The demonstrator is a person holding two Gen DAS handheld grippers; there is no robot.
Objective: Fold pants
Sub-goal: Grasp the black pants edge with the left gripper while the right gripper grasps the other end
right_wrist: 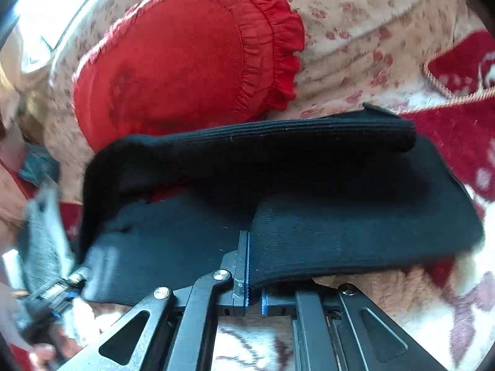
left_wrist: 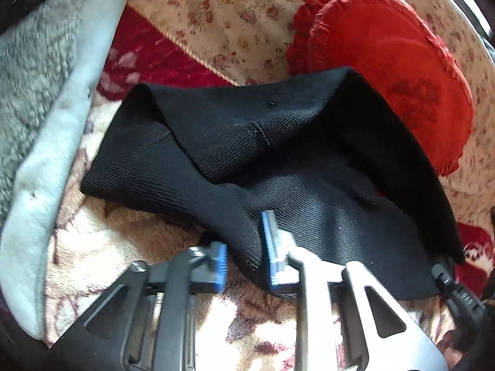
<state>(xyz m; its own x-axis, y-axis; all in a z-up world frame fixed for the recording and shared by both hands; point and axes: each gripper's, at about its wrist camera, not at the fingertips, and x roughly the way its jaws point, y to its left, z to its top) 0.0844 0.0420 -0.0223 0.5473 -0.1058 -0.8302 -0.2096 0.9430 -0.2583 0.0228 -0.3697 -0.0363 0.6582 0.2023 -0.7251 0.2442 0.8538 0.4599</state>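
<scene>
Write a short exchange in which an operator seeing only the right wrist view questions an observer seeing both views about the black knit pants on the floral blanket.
Operator: My right hand-held gripper pinches the near edge of the black knit pants. The left hand-held gripper is a blur here; does it hold cloth?
Observer: Yes; its own view shows bunched pants fabric between its blue pads.
Operator: What lies past the left end of the pants?
Observer: A fluffy grey fleece and a pale blue cloth, beside the pants.
</scene>
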